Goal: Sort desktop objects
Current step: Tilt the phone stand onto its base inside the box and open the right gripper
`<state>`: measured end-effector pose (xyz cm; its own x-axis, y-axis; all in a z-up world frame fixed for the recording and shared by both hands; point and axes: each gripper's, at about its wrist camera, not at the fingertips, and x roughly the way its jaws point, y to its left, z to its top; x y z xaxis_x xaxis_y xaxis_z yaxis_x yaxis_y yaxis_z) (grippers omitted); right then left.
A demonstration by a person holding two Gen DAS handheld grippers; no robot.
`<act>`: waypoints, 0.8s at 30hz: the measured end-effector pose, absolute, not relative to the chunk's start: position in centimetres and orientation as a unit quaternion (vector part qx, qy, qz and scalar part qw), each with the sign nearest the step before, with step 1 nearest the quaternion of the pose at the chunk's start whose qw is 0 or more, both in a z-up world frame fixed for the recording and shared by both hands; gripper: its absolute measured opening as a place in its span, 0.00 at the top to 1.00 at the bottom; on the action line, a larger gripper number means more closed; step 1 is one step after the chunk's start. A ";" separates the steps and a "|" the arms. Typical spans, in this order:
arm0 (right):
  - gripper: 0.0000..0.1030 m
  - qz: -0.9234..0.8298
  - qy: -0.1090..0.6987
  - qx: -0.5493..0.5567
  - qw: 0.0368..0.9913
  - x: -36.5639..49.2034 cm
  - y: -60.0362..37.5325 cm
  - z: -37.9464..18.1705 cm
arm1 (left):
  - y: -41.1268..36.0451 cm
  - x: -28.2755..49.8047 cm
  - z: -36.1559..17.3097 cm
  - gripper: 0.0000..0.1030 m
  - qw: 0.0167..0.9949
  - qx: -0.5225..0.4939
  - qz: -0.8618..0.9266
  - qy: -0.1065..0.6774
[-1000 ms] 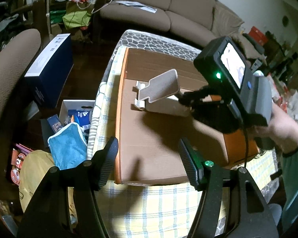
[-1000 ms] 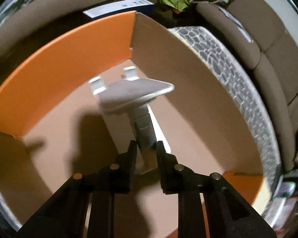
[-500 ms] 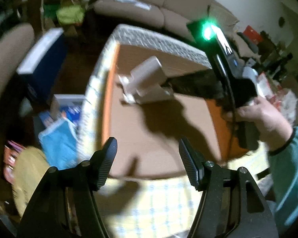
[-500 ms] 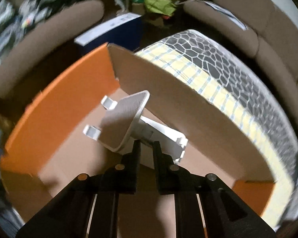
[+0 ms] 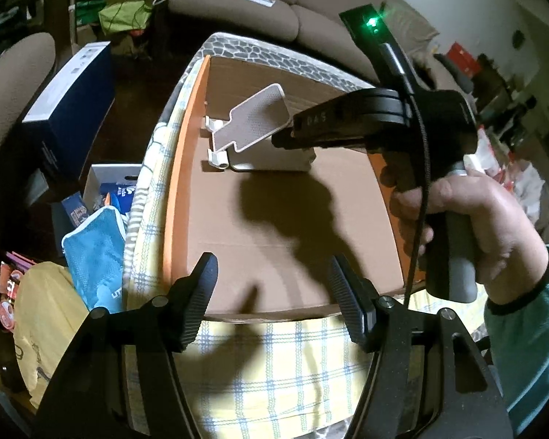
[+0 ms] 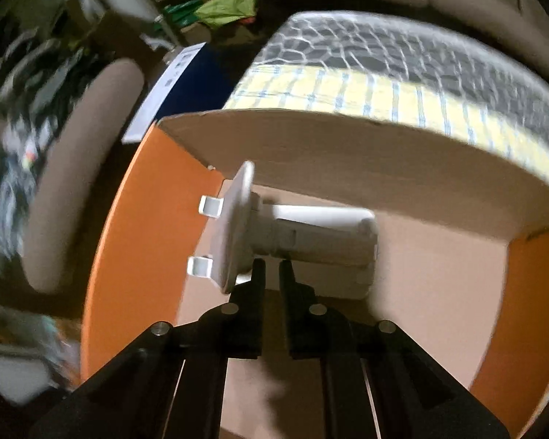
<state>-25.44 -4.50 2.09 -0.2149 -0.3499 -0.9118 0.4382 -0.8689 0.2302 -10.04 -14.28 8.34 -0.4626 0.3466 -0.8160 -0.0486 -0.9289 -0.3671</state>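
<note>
A white phone stand (image 5: 254,124) stands in the far left corner of an open cardboard box (image 5: 274,219) with orange side walls. My right gripper (image 5: 285,139) reaches in from the right and is shut on the stand's neck. In the right wrist view the stand (image 6: 296,234) lies sideways across the frame, its plate to the left, with the right gripper (image 6: 272,269) closed at its stem. My left gripper (image 5: 272,285) is open and empty above the box's near edge.
The box sits on a yellow checked cloth (image 5: 274,366) over a table with a grey pebble-pattern edge (image 5: 260,51). A dark blue carton (image 5: 69,109), a blue mesh bag (image 5: 95,256) and clutter lie on the floor at left. A sofa (image 5: 260,7) stands behind.
My right gripper has swung around with the stand, turning it so its plate faces the left orange wall. The left gripper has stayed open near the box's front edge.
</note>
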 end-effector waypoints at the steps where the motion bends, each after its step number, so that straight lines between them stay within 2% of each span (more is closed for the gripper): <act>1: 0.92 -0.777 0.039 0.574 0.257 -25.3 -4.5 2.1 | -14.3 -10.1 8.3 0.41 0.117 -0.505 0.842 -0.149; 4: 0.87 -0.751 0.005 0.594 0.286 -25.5 -4.4 1.7 | -14.2 -10.3 8.3 0.41 0.118 -0.506 0.841 -0.150; 8: 0.86 -0.765 0.049 0.579 0.277 -25.3 -5.6 2.3 | -14.1 -10.2 8.3 0.41 0.118 -0.505 0.842 -0.149; 17: 0.87 -0.773 0.039 0.573 0.271 -26.6 -6.4 1.9 | -14.0 -10.0 8.3 0.41 0.121 -0.503 0.843 -0.148; 22: 0.84 -0.749 0.044 0.604 0.270 -26.2 -6.7 0.5 | -14.0 -10.2 8.2 0.41 0.123 -0.504 0.841 -0.150; 24: 0.59 -0.744 0.060 0.611 0.266 -25.8 -6.4 0.2 | -14.0 -10.3 8.2 0.41 0.123 -0.504 0.842 -0.149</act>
